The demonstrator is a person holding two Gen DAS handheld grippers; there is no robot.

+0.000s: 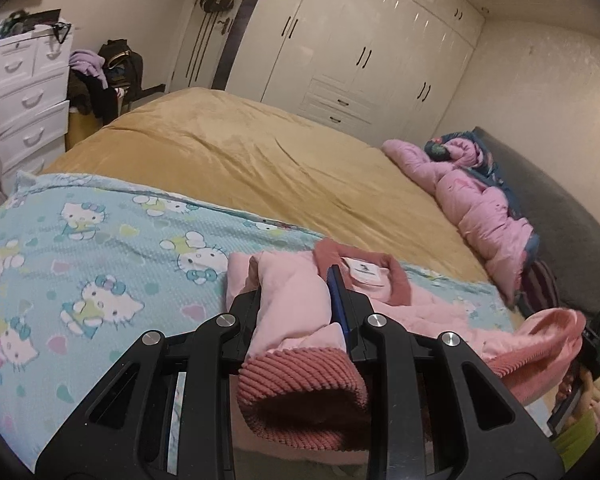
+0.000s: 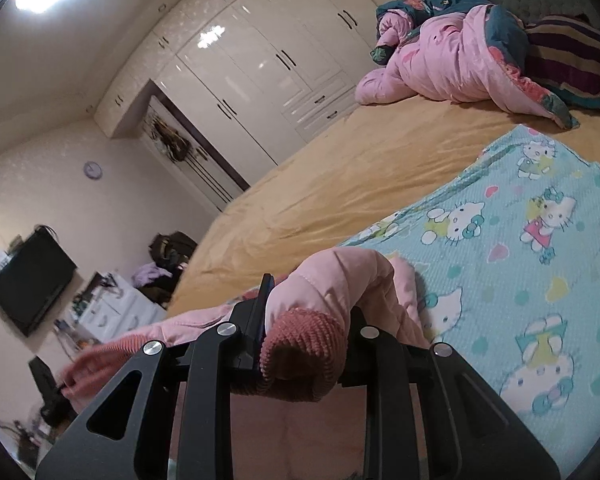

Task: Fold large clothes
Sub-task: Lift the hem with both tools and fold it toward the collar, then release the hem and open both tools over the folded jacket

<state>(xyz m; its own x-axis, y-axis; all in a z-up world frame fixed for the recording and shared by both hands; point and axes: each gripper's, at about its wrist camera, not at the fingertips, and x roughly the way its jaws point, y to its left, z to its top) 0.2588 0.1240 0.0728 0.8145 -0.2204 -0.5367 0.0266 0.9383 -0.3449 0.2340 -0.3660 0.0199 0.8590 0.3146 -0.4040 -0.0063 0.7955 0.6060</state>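
A pink jacket [image 1: 292, 300] with dark rose ribbed cuffs and collar lies at the near edge of the bed, on a blue cartoon-cat blanket [image 1: 80, 248]. My left gripper [image 1: 296, 300] is shut on one sleeve, its ribbed cuff [image 1: 300, 396] hanging toward the camera. The collar with a white label [image 1: 364, 272] lies just beyond the fingers. In the right wrist view my right gripper [image 2: 308, 312] is shut on the other sleeve [image 2: 332, 280], whose ribbed cuff [image 2: 304, 356] bulges between the jaws. The jacket's body trails to the left [image 2: 188, 328] over the bed edge.
A mustard bedspread [image 1: 260, 152] covers the bed. A crumpled pink quilt [image 1: 476, 200] lies by the grey headboard [image 1: 560, 208]. White wardrobes [image 1: 360, 48] line the far wall. A white drawer unit [image 1: 24, 96] and piled clothes [image 1: 100, 76] stand beside the bed. A wall TV [image 2: 32, 280] hangs there too.
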